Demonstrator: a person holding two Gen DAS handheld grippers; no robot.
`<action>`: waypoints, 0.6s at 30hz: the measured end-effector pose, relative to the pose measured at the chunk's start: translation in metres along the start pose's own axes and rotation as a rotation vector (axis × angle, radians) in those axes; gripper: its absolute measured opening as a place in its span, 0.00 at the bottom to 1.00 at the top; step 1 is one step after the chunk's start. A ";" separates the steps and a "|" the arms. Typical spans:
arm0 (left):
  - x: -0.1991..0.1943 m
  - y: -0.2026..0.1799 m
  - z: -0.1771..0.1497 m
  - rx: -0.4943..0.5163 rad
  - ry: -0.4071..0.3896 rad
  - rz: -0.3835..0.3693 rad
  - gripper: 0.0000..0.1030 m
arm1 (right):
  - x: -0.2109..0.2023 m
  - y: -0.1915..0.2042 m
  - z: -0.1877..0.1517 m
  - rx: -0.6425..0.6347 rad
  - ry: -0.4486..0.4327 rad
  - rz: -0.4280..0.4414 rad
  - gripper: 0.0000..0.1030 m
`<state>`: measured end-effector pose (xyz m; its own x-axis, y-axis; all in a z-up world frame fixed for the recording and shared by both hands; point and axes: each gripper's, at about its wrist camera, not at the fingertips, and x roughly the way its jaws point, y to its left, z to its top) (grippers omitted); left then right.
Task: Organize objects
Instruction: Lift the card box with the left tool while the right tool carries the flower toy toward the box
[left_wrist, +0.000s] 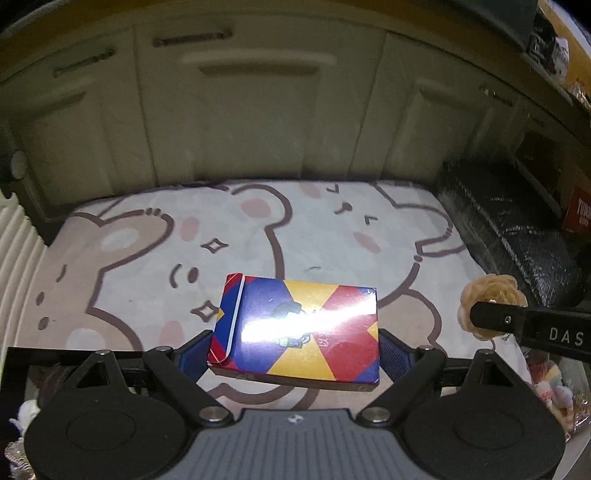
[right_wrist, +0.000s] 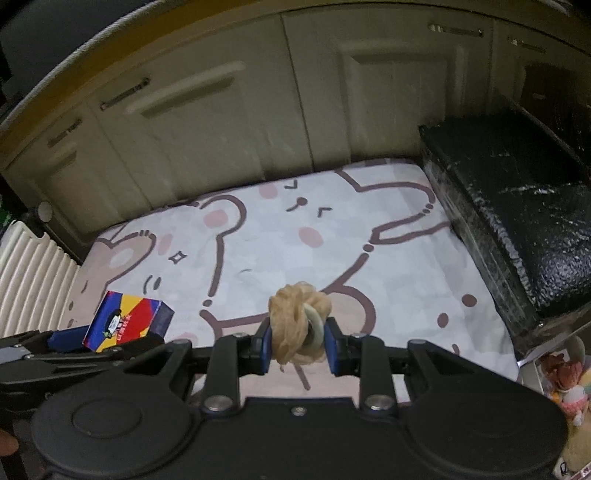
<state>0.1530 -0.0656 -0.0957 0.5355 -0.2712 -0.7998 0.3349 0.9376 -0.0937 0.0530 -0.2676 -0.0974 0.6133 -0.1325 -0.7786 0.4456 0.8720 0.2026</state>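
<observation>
The left gripper (left_wrist: 295, 345) is clamped on a colourful box (left_wrist: 299, 328) and the right gripper (right_wrist: 298, 345) on a tan flower-shaped scrunchie (right_wrist: 297, 325), both held over the bear-print mat (right_wrist: 332, 236). This looks like the carrying step; next each piece needs a spot to be set down, with the black case (right_wrist: 517, 206) along the mat's right edge and the cabinet doors (right_wrist: 236, 122) behind limiting room

Dim, fisheye-warped views; glare streaks the box (left_wrist: 295, 328).
</observation>
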 end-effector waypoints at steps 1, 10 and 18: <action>-0.004 0.003 0.000 -0.007 -0.006 0.000 0.88 | -0.002 0.003 0.000 -0.003 -0.004 0.003 0.28; -0.031 0.037 -0.006 -0.053 -0.036 0.032 0.88 | -0.006 0.036 -0.001 -0.041 -0.016 0.033 0.28; -0.055 0.077 -0.014 -0.099 -0.056 0.068 0.88 | -0.002 0.076 -0.002 -0.084 -0.005 0.076 0.28</action>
<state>0.1385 0.0243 -0.0675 0.5975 -0.2151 -0.7724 0.2194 0.9704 -0.1006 0.0840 -0.1995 -0.0814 0.6465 -0.0665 -0.7600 0.3414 0.9161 0.2102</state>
